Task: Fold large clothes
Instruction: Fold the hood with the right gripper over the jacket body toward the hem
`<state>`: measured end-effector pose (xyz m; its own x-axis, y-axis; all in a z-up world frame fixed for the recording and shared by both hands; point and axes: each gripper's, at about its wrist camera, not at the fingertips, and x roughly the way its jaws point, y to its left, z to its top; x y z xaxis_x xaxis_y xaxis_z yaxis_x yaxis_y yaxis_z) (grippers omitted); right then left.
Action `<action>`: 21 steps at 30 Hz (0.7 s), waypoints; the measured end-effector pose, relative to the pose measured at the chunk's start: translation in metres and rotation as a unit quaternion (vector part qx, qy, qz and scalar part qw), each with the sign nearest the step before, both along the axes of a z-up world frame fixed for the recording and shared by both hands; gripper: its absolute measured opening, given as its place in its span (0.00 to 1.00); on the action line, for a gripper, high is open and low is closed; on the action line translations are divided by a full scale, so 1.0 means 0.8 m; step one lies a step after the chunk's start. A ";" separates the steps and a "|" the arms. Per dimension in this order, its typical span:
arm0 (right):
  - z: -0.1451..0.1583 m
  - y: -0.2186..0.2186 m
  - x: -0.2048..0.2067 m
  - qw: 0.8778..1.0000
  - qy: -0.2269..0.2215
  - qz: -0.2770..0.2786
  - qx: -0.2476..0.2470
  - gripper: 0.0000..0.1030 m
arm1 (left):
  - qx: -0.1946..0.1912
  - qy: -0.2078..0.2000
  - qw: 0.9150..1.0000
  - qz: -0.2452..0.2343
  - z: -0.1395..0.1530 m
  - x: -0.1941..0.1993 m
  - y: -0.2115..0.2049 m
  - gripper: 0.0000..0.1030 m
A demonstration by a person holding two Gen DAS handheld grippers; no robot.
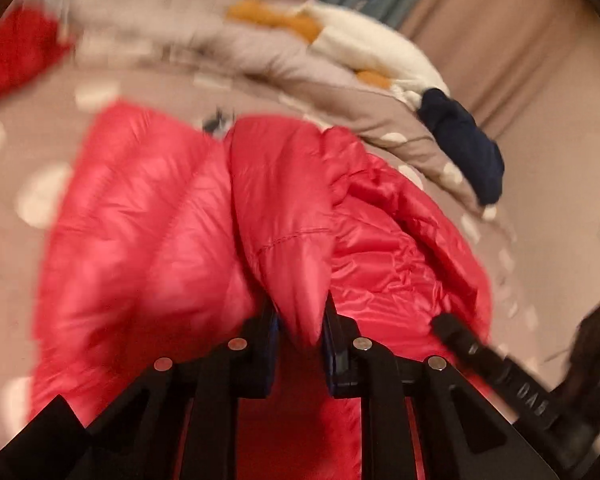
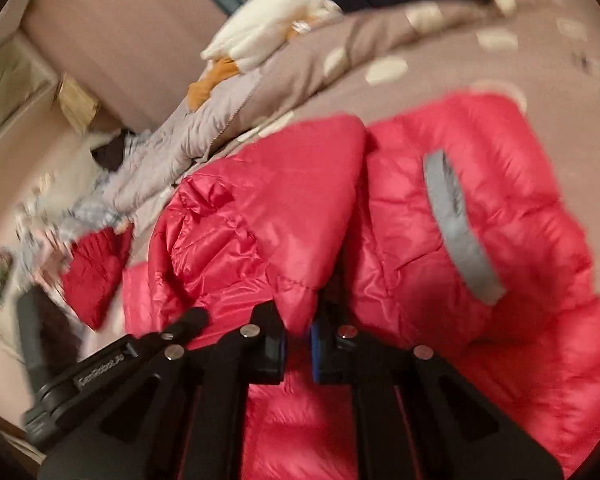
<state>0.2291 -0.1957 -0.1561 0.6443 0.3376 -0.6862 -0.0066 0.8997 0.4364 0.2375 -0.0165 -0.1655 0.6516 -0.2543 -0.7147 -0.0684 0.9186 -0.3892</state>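
- Red puffer jacket (image 1: 152,220) lies spread on a bed with a tan cover (image 1: 16,148) printed with pale spots; both wrist views are blurred.
- Left gripper (image 1: 300,320): fingers (image 1: 266,344) pinch a pointed fold of the red jacket, which rises between them and stands up from the rest of the garment.
- Right gripper (image 2: 298,332): fingers (image 2: 274,348) closed on a bunched fold of the same jacket (image 2: 440,280); fabric fills the narrow gap between the blue-edged pads.
- Right wrist view: a grey curved strip (image 2: 456,220) is sewn on the jacket panel to the right of the grasp.
- In the left wrist view the other gripper's black body (image 1: 496,368) enters from the lower right, near the jacket's edge.
- Beyond the jacket, a heap of other clothes: a grey quilted coat (image 2: 188,140), a white garment (image 1: 372,48) with mustard patches, a dark navy garment (image 1: 464,144).
- A second red piece (image 2: 96,276) lies apart at the left of the right wrist view.
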 end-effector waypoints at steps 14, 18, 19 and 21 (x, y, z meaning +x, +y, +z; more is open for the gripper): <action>-0.029 -0.015 -0.098 0.991 -0.014 -0.065 -0.113 0.71 | 0.039 -0.043 0.997 0.042 -0.019 -0.107 0.019 0.62; -0.034 -0.016 -0.107 0.986 -0.030 -0.061 -0.155 0.78 | 0.089 -0.031 0.994 0.049 -0.036 -0.105 0.014 0.74; -0.041 -0.016 -0.105 0.986 -0.024 -0.061 -0.155 0.80 | 0.088 -0.027 0.994 0.051 -0.042 -0.102 0.014 0.76; -0.050 -0.021 -0.098 0.987 -0.016 -0.064 -0.147 0.83 | 0.087 -0.028 0.994 0.057 -0.050 -0.099 0.014 0.78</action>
